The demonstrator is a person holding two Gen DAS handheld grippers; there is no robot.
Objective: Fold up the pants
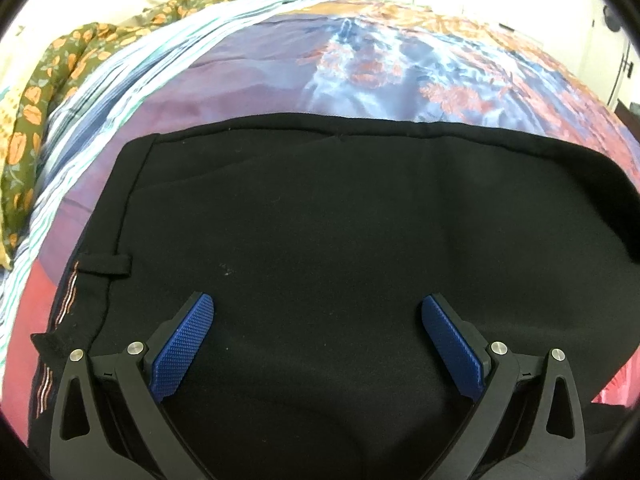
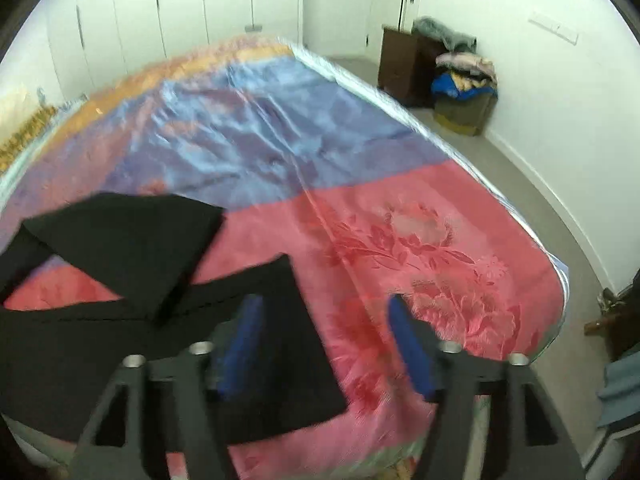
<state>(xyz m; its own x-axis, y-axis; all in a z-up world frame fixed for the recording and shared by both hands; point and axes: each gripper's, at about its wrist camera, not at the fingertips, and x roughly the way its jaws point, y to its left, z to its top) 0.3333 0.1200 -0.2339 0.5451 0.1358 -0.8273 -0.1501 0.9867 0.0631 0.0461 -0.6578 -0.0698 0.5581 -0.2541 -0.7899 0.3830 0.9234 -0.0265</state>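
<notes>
Black pants (image 1: 320, 220) lie spread on the bed (image 2: 420, 220), over its pink and blue floral cover, with one leg end (image 2: 132, 240) folded back at an angle in the right wrist view. The left hand-held gripper (image 1: 318, 308) hangs over the cloth, blue pads apart, gripping nothing. The right hand-held gripper (image 2: 322, 308), blurred, has its pads apart with nothing between them, above the pant edge and cover.

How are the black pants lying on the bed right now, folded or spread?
Partly folded: one leg of the black pants is doubled back over the other on the bedspread.
</notes>
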